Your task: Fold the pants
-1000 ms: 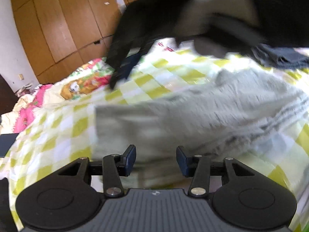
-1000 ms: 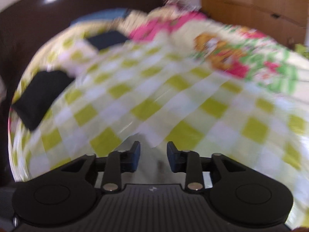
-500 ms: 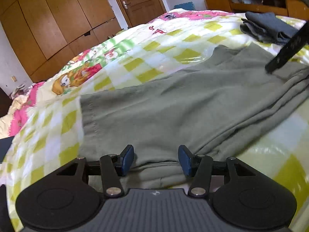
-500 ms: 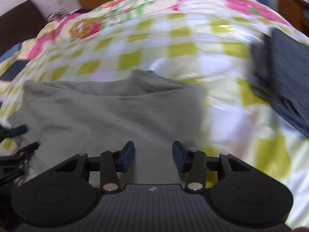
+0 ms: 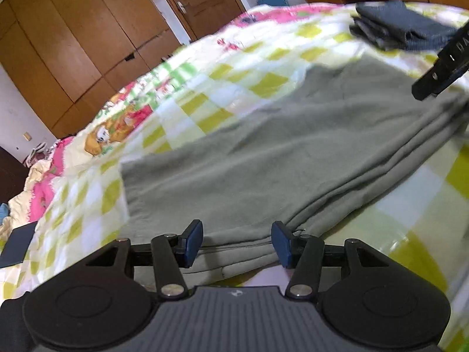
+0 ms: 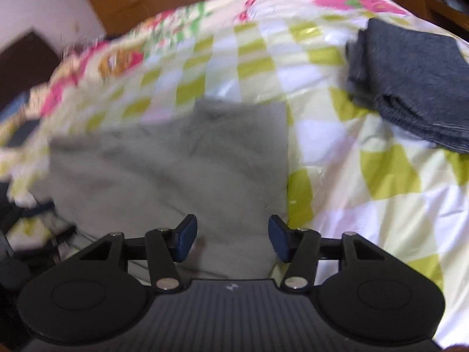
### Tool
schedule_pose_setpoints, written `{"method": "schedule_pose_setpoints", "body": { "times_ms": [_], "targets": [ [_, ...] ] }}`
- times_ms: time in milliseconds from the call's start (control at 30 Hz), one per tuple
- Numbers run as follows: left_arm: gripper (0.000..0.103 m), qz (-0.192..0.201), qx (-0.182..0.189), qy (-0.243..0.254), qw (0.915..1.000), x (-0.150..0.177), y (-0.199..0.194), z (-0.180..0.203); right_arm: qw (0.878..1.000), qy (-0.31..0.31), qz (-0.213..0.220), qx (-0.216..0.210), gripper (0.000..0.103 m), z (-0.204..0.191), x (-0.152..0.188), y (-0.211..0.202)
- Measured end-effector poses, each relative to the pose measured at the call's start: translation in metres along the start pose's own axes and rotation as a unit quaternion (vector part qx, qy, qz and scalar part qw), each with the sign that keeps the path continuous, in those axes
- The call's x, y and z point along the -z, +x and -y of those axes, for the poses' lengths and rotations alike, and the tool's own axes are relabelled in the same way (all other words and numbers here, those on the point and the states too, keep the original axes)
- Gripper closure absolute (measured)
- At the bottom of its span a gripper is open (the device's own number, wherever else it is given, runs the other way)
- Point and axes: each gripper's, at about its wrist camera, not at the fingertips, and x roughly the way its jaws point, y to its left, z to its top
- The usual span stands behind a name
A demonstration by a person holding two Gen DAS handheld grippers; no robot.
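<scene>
Pants (image 5: 263, 158): grey-green, flat on checked bed (image 5: 258, 82), centre frame; a second ago blurred, mid-swing.
Left hand-held gripper (image 5: 236, 243): spread over near hem, angled down.
Right hand-held gripper (image 6: 232, 238): jaws opening, fabric beneath, unpinched.

Pants (image 5: 263, 158): grey-green cloth, matt, soft and slightly fuzzy, stacked layers showing at the near edge.
Bedcover (image 6: 337, 135): checked cloth, smooth, with a slight sheen where light strikes it.
Folded garment (image 6: 416, 79): dark grey cloth, matt, coarser weave.
Wardrobe (image 5: 73, 35): brown wood, smooth, faintly glossy.
Left tool (image 5: 236, 243): black matt plastic, ribbed body, blue pads, small bright metal pins.
Right tool (image 6: 232, 237): same finish.
</scene>
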Motion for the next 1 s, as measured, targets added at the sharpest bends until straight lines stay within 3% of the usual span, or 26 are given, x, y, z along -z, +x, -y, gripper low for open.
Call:
{"method": "schedule_pose_setpoints", "body": {
  "times_ms": [100,233,367,533,600,800,1000],
  "targets": [
    [0.037,0.023,-0.001,-0.01,0.9997,-0.005,-0.011,-0.003,1.0,-0.029,0.007,-0.006,0.043,-0.013,0.002,-0.008],
    [0.036,-0.006,0.036,-0.008,0.9993,-0.004,0.002,0.007,0.996,-0.053,-0.069,0.025,0.039,-0.017,0.013,0.02],
    [0.036,0.002,0.036,-0.011,0.9993,0.003,-0.006,0.01,0.999,-0.03,-0.029,0.016,0.039,-0.017,0.003,-0.001],
    [0.036,0.037,0.039,-0.036,0.9979,-0.011,-0.012,0.004,0.998,0.036,-0.005,0.046,0.038,0.018,-0.008,0.008],
    [0.036,0.041,0.04,-0.039,0.9976,-0.021,-0.007,0.004,0.996,0.074,0.0,0.04,0.038,0.035,-0.011,0.018],
    [0.036,0.023,0.051,-0.036,0.9978,-0.04,0.027,0.013,0.995,0.101,0.013,0.019,0.036,0.041,-0.018,0.031],
    [0.036,0.004,0.069,-0.057,0.996,-0.038,0.044,0.015,0.992,0.115,-0.013,-0.044,0.036,0.041,-0.015,0.033]
  ]
}}
